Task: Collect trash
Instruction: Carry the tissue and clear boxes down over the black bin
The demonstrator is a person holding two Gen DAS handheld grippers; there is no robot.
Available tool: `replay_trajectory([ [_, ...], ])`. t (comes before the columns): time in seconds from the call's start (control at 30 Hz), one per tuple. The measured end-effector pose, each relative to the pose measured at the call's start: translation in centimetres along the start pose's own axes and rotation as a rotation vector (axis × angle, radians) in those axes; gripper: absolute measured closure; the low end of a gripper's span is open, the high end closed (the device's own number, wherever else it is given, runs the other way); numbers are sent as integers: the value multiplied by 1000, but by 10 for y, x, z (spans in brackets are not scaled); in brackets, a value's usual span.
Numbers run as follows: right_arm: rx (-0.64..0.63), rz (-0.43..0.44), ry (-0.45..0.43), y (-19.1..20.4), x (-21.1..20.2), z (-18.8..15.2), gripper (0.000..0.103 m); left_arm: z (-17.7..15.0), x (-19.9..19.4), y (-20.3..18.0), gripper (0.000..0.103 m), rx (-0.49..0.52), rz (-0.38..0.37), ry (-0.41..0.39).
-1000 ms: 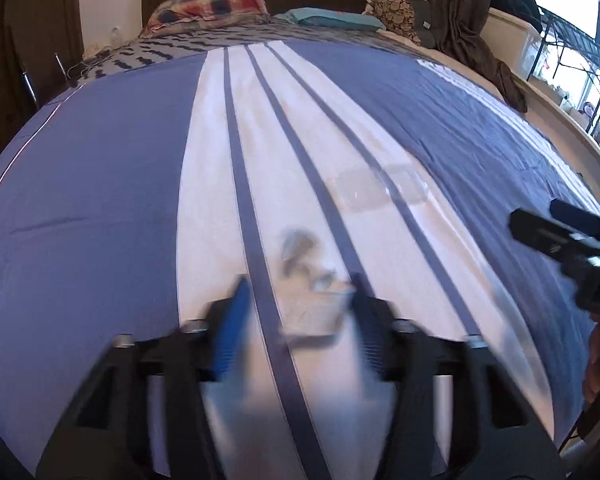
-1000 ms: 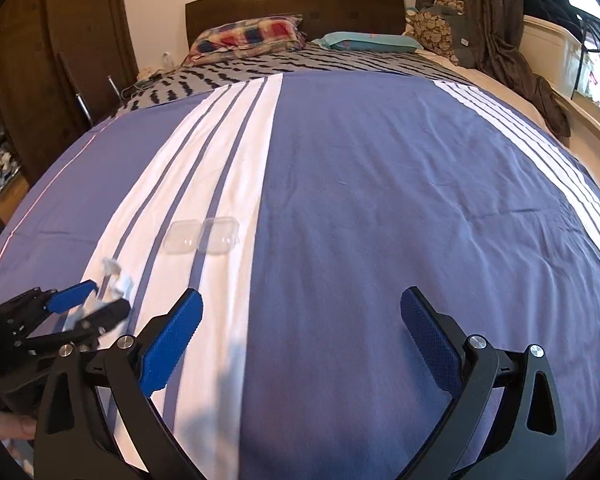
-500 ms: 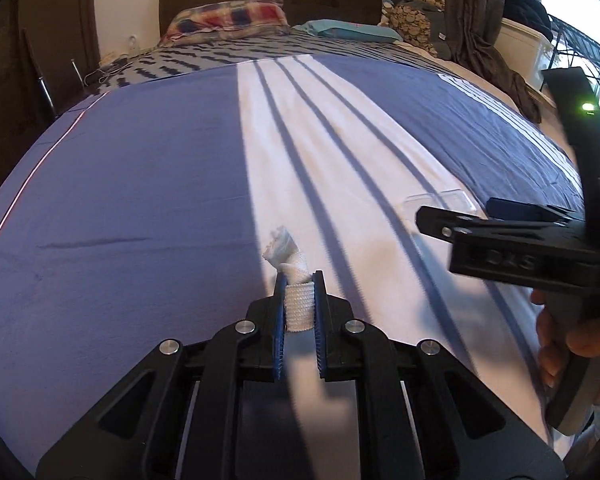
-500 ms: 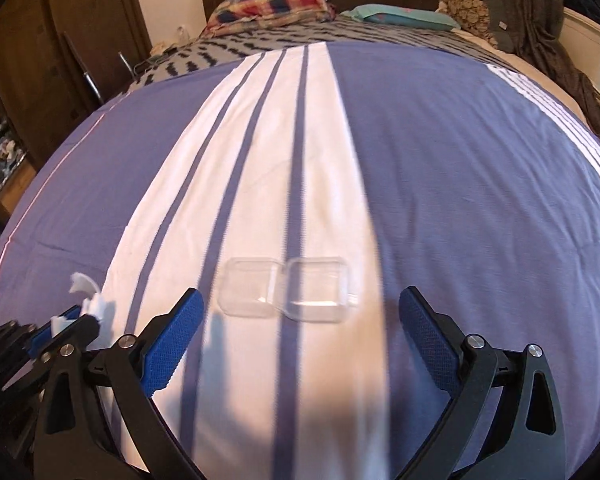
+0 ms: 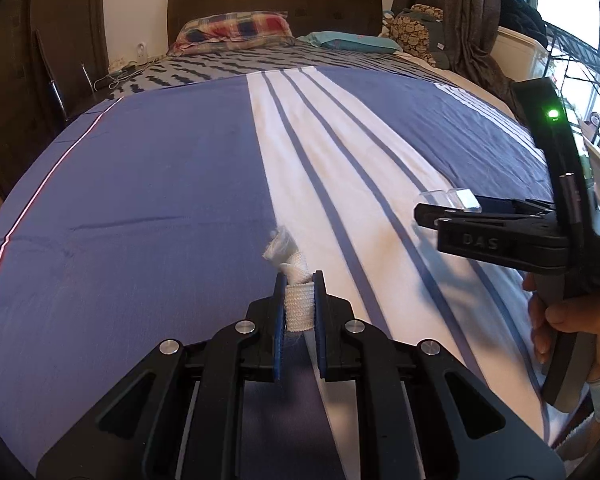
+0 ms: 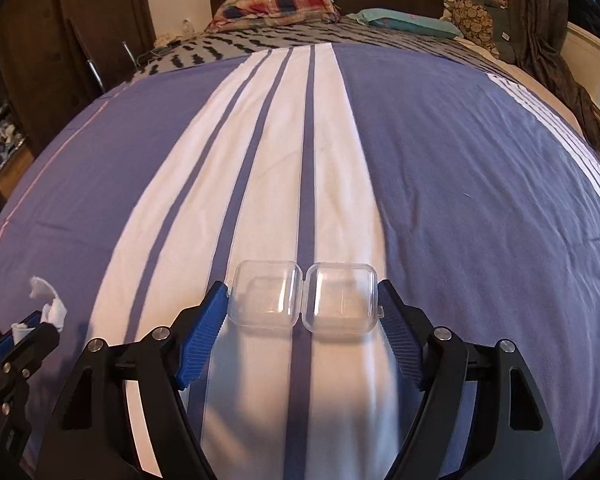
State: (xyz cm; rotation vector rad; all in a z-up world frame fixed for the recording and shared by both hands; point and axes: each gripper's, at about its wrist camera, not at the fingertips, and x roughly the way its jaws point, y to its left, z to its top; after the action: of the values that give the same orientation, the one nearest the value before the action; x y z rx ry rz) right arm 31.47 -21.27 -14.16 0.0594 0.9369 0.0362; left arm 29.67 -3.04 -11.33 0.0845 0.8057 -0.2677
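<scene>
My left gripper (image 5: pixel 298 280) is shut on a crumpled white tissue wad (image 5: pixel 290 264) and holds it above the bedspread; the wad also shows in the right wrist view (image 6: pixel 50 306). A clear plastic clamshell box (image 6: pixel 304 300) lies open and flat on the white stripes of the bedspread (image 6: pixel 460 160). My right gripper (image 6: pixel 303 300) is open, its blue pads (image 6: pixel 204 328) on either side of the box, close to its ends. In the left wrist view the box (image 5: pixel 452 200) shows just past the right gripper's fingers (image 5: pixel 432 212).
The bed is covered by a blue and white striped bedspread (image 5: pixel 140 200). Pillows (image 5: pixel 236 28) and a dark headboard (image 5: pixel 272 0) lie at the far end. Dark curtains (image 5: pixel 460 12) and a window are on the right; a dark wardrobe (image 6: pixel 60 40) is on the left.
My left gripper shut on the tissue wad and lifted it off the bed. My right gripper moved forward and left until its open jaws flank the clear box.
</scene>
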Motion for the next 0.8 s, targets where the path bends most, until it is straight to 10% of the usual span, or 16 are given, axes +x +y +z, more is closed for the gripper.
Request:
replay_trajectory([
  [0.8, -22, 149, -184, -21, -204, -173, 27, -137, -156, -80, 92, 58, -126, -72],
])
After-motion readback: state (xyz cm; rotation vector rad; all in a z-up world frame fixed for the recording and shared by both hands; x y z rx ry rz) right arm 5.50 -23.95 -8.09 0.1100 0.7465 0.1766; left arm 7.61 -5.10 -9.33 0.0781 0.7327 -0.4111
